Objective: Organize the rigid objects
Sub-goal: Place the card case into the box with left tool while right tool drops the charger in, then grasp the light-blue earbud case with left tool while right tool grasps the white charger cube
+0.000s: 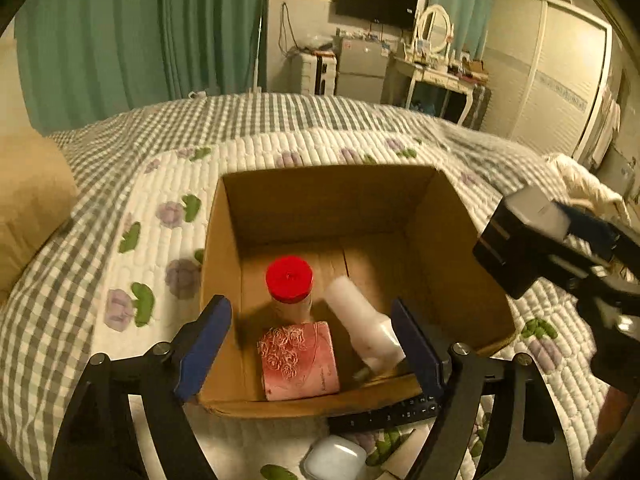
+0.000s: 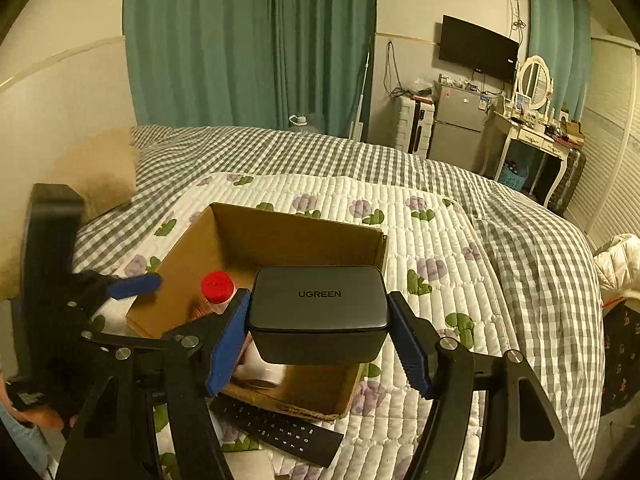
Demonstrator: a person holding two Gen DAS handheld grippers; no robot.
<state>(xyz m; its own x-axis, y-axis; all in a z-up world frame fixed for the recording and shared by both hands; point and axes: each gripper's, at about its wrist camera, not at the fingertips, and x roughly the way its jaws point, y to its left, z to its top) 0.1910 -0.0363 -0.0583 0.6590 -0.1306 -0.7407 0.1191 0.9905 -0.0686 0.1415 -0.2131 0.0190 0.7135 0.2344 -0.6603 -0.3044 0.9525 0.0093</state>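
Here the charger (image 2: pixel 319 314), a black block marked UGREEN, is clamped between the blue pads of the right tongs (image 2: pixel 320 332) and hangs above the near right part of the box (image 2: pixel 296 236), not yet inside it. The box sits on the bed (image 2: pixel 460 240) and already holds a red-capped bottle (image 1: pixel 289 280) standing upright, a white bottle (image 1: pixel 362 322) lying tilted to that bottle's right, and a pink pack (image 1: pixel 300 360) against the box's near wall. The free floor looks to be the far right of the box, so my judgement is to carry the charger over that spot, lower it level below the rim, and only then let go. The left tongs (image 1: pixel 308 344) are spread wide and grip nothing, hovering over the box's near wall; they should stay clear. A remote (image 2: pixel 280 432) lies just outside that wall.
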